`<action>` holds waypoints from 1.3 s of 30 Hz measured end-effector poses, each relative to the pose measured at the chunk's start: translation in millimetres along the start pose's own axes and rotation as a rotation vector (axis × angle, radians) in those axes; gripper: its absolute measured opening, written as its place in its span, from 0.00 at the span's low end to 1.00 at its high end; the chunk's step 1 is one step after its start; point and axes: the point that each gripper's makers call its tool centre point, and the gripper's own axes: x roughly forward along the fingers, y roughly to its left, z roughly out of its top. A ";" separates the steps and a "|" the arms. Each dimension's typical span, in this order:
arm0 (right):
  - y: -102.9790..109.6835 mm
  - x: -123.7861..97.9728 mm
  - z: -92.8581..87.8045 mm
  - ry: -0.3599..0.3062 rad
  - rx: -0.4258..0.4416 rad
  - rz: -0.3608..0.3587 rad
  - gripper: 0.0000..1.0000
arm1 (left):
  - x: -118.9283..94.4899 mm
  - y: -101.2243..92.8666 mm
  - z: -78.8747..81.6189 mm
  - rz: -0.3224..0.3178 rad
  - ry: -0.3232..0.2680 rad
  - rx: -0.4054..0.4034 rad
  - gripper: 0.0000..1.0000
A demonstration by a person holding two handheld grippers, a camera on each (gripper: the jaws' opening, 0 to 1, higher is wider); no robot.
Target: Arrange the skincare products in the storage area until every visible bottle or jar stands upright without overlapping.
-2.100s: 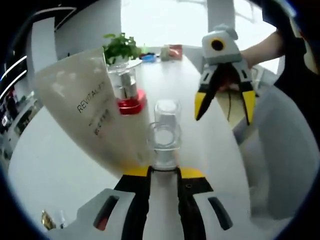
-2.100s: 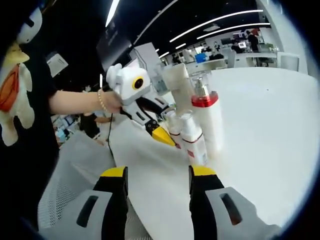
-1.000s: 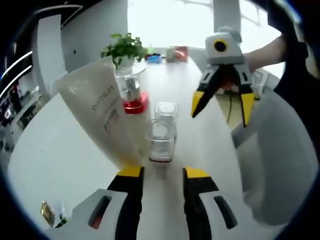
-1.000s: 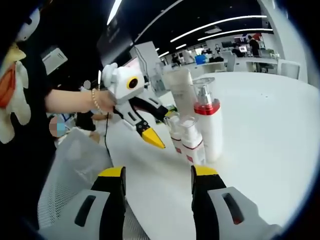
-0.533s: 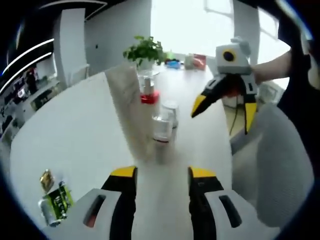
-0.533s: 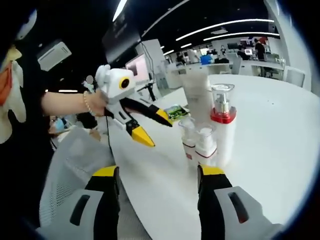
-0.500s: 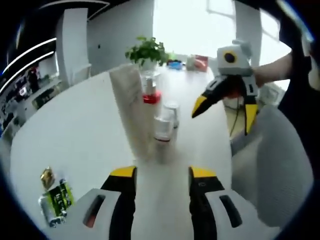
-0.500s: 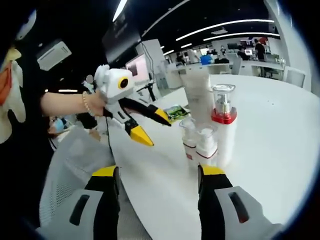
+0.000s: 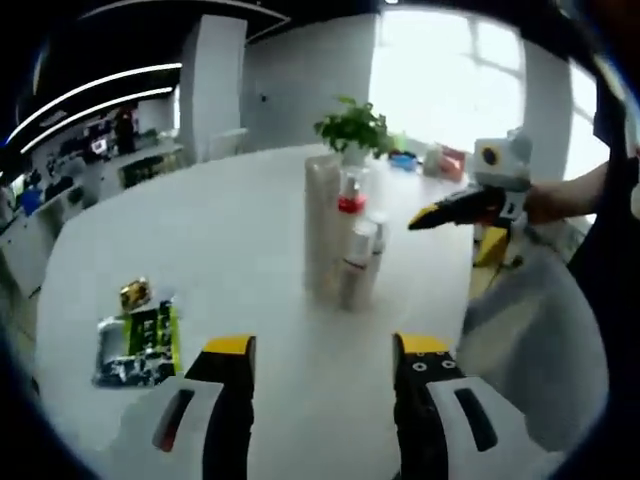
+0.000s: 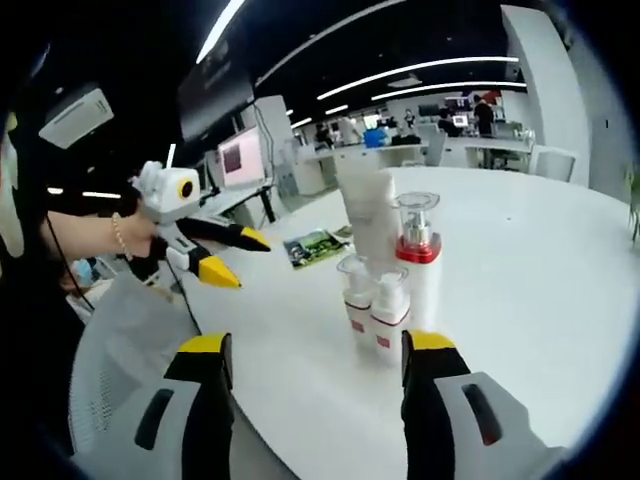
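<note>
A tall beige tube (image 9: 322,225) stands upright on the white table (image 9: 220,230). Close beside it stand a pump bottle with a red collar (image 9: 348,203) and two small clear-capped bottles (image 9: 358,262). My left gripper (image 9: 325,348) is open and empty, well back from the group. My right gripper (image 9: 455,225) hangs open off the table's right edge. From the right gripper view, the tube (image 10: 368,215), pump bottle (image 10: 417,262) and small bottles (image 10: 372,298) stand together. My right gripper (image 10: 318,345) is open, and the left gripper (image 10: 237,257) is open at the left.
Snack packets (image 9: 135,340) lie on the table at the near left, and the green packet (image 10: 315,243) lies behind the bottles. A potted plant (image 9: 352,125) stands at the table's far side. A grey mesh chair (image 9: 525,340) sits beside the table edge.
The left gripper opened off the tube's base and drew far back; the tube went from leaning to upright. The right gripper also pulled away, so the group looks smaller in both views.
</note>
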 end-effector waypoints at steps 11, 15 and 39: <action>26.6 -0.1 -16.1 0.023 0.023 -0.003 0.77 | -45.0 17.7 -12.2 0.114 -0.047 -0.108 0.69; 25.7 -1.9 -14.8 0.027 0.004 -0.016 0.82 | -56.5 14.7 -15.2 0.141 -0.055 -0.143 0.70; 30.3 -19.8 -3.2 -0.033 0.006 -0.073 0.96 | -88.8 1.8 -13.7 0.200 -0.178 -0.331 0.95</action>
